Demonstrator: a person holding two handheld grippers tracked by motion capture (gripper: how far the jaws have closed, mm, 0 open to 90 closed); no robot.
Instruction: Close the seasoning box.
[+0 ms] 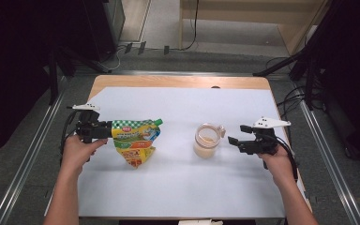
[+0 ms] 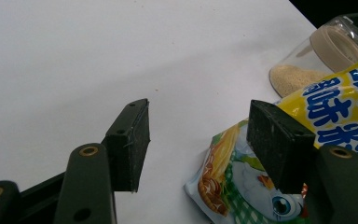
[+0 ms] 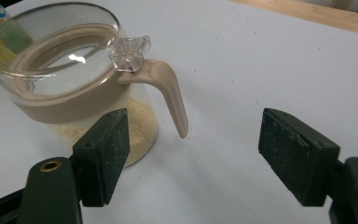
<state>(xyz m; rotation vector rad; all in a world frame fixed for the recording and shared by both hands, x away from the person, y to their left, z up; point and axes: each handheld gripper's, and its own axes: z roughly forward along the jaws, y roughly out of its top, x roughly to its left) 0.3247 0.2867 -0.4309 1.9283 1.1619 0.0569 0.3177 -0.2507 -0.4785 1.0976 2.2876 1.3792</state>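
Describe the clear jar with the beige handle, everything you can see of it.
The jar looks like clear plastic or glass, round, with a transparent lid, a beige band beneath the lid and a curved beige handle hanging down one side. A layer of pale tan granules fills its bottom. It stands upright on the white table cover, right of centre. The right gripper sits beside it with open jaws, touching nothing; the handle points towards it. The yellow pouch lies apart, to its left.

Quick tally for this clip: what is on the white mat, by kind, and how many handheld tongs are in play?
Printed refill pouches: 1, the yellow and green pouch
Clear jars with beige powder: 1, the jar
Handheld tongs: 2, the left tongs at the pouch and the right tongs beside the jar
Total: 4
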